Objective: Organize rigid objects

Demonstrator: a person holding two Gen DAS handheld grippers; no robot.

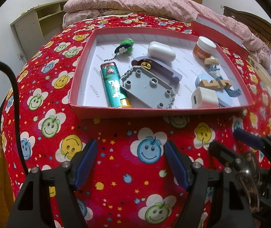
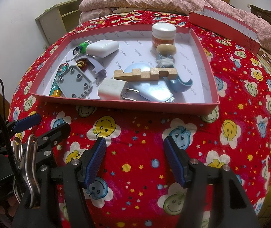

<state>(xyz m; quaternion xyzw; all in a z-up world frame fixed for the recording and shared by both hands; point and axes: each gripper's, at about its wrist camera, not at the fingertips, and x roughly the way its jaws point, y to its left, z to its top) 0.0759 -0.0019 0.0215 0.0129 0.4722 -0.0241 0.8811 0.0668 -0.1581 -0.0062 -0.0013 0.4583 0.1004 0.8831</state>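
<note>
Nearest the left wrist lens: left gripper [image 1: 131, 163], blue-padded fingers spread, nothing between them, hovering over the red smiley-print bedspread [image 1: 116, 138]. Same for the right gripper [image 2: 134, 160] in its own view: fingers spread, empty, above the bedspread short of the box.

Beyond both, resting on the bedspread: shallow red box [image 1: 162, 112] with a white printed lining, holding all the small items. Along its left side, a teal lighter [image 1: 114, 84] with a yellow end toward the near wall, a bead chain leading back to a green keychain toy [image 1: 125, 46] near the far left corner. Beside the lighter, a grey studded plate [image 1: 148, 85] leaning on a grey curved piece [image 1: 160, 67] with a small gold charm [image 1: 145, 64]. Behind these, a white oval case [image 1: 161, 51]. Toward the far right corner, a white-capped jar [image 1: 203, 48] with an orange label, a small cream wheel [image 1: 211, 61] just in front. Near the right side, a white plug adapter [image 1: 204, 97], a notched wooden block [image 1: 214, 83], and a pale blue object [image 1: 223, 97] beneath them.

Shown only from the right wrist: adapter's two metal prongs [image 2: 130, 93], the blue object's hooked end [image 2: 182, 85], the wooden block's full length.

Behind the box at the bedspread's far right: a red lid [image 1: 219, 31] propped on edge. Further back, a pink quilt [image 1: 145, 0].
</note>
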